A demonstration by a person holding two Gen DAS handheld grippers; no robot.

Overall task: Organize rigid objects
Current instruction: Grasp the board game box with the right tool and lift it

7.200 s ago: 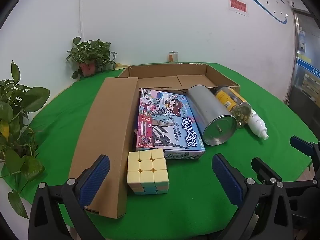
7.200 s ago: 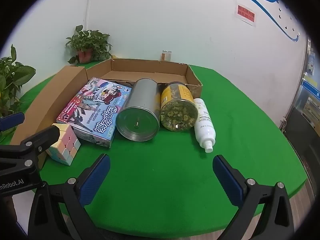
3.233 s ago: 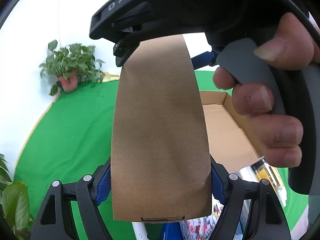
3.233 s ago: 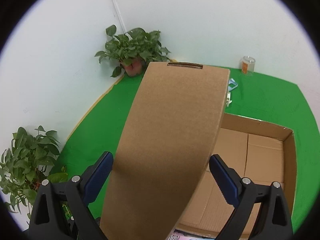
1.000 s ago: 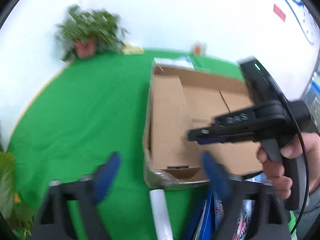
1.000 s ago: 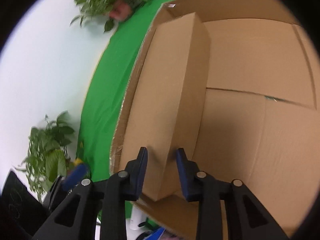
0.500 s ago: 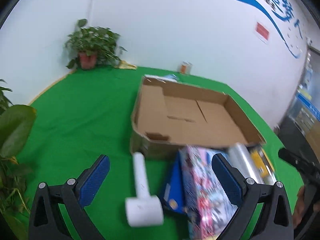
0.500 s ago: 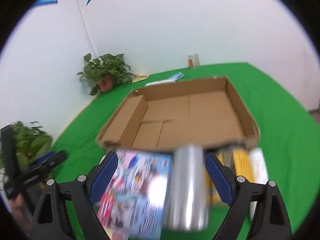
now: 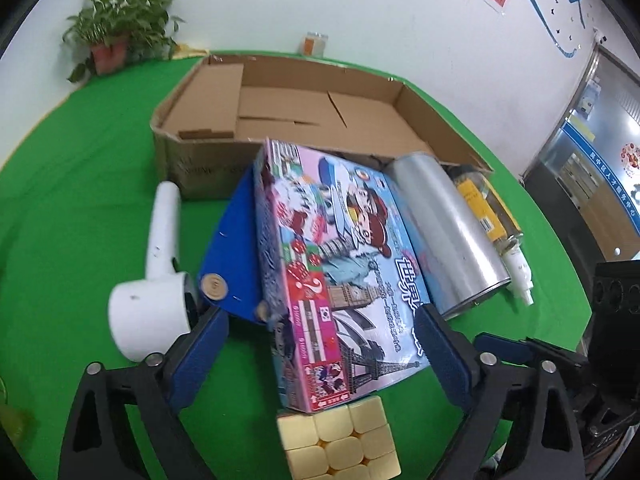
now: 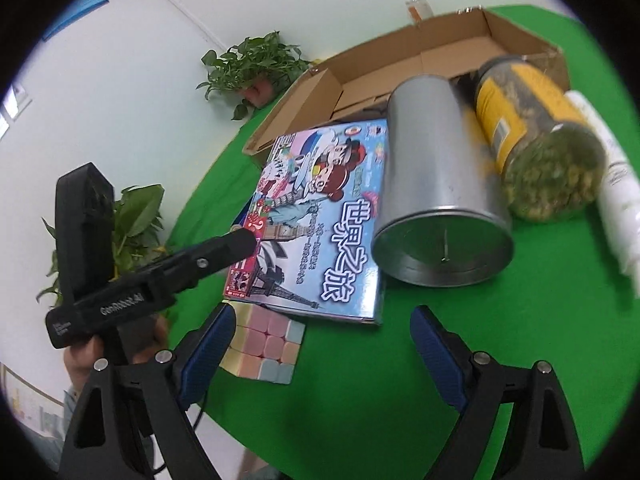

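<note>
— Jaws first: how do ours stand?

— Our left gripper [image 9: 320,354] is spread wide and closing, its blue pads on either side of the near end of the board-game box [image 9: 340,276] without touching it. Our right gripper [image 10: 320,350] is spread too, with bare green desk [image 10: 540,300] between the pads.

— What can we count?

— One cardboard tray [image 9: 424,120] at the far side, with one long cardboard box [image 9: 210,106] lying along its left wall. In front of it, on the desk: one board-game box, one silver tin [image 9: 444,224] lying on its side, one yellow-labelled jar [image 10: 532,140], one white bottle [image 10: 616,196], one pastel puzzle cube [image 9: 340,446] at the near end of the game box, one blue folder [image 9: 232,256] under the game box's left edge, and one white hair dryer [image 9: 152,312].

— What does one view give us that the other lacks?

— Only the left wrist view shows the hair dryer and the blue folder. The right wrist view alone shows the tin's open mouth, the jar's greenish contents, and a hand [image 10: 120,344] holding the left gripper. We see two potted plants [image 10: 256,64] in the right wrist view.
</note>
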